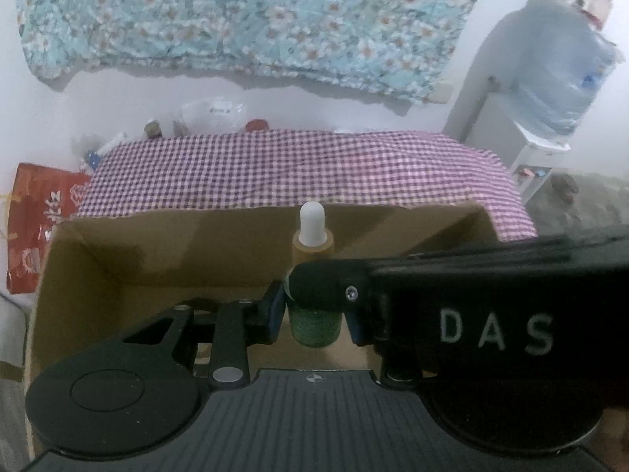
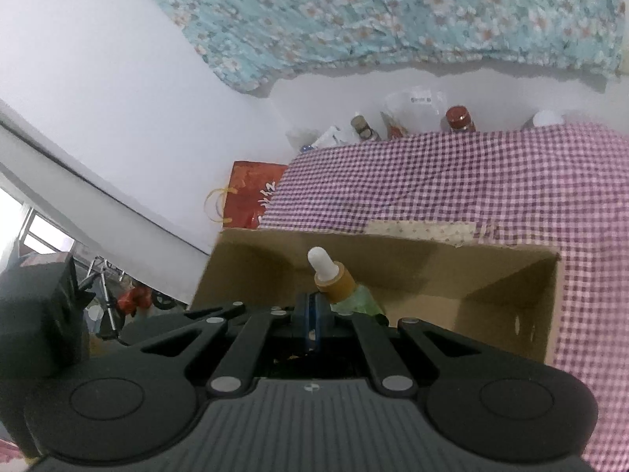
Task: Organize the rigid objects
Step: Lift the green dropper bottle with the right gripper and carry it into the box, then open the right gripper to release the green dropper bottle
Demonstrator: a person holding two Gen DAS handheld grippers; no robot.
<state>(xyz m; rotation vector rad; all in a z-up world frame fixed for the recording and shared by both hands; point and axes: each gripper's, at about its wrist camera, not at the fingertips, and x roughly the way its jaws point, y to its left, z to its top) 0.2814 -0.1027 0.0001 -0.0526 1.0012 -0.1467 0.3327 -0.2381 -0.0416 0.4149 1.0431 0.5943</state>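
My left gripper (image 1: pixel 314 320) is shut on a green dropper bottle (image 1: pixel 314 328) with a tan collar and a white rubber bulb; the blue pads (image 1: pixel 275 312) press on its sides. The bottle stands upright over an open cardboard box (image 1: pixel 177 220). My right gripper (image 1: pixel 304 281) reaches in from the right and crosses in front of the bottle's neck. In the right wrist view the right gripper (image 2: pixel 312 306) is shut with nothing between its blue pads. The dropper bottle (image 2: pixel 340 281) leans just beyond them, above the box (image 2: pixel 432 259). The left gripper's fingers are hidden there.
The box rests on a purple checked cloth (image 1: pixel 295 165). A red bag (image 1: pixel 39 212) stands at the left. Jars and packets (image 2: pixel 458 118) line the back wall under a floral cloth (image 1: pixel 255 19). A water dispenser (image 1: pixel 550 90) stands at the right.
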